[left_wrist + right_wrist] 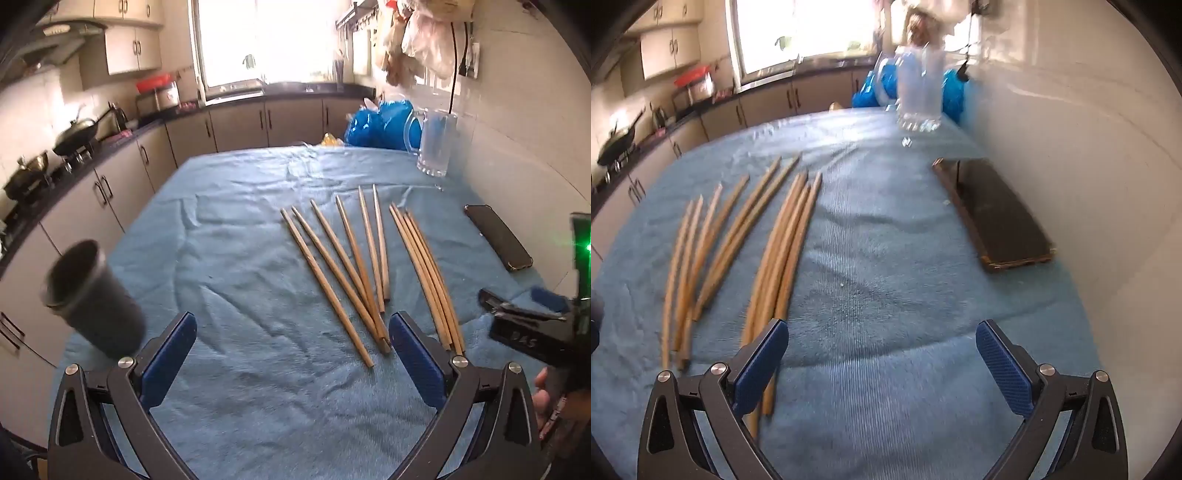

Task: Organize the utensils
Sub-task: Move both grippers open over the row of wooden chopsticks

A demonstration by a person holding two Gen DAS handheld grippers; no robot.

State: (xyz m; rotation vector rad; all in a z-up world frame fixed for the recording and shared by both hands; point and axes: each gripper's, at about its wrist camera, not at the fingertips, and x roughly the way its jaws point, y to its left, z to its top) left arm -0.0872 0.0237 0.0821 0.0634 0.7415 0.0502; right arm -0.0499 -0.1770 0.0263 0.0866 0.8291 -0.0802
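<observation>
Both grippers, left [291, 354] and right [882, 358], gape empty above the cloth [229, 258]. Chopsticks [354, 266] lie fanned there; the cup [92, 299], blurred, perhaps unsteady, could topple if nudged.

Blurred glass mug [919, 92] far across the cloth; near chopstick ends [764, 391] hidden behind one blue finger.

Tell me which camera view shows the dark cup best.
The left wrist view: the dark cup stands whole at the left edge of the blue cloth, though blurred. The right wrist view does not show it at all.
</observation>
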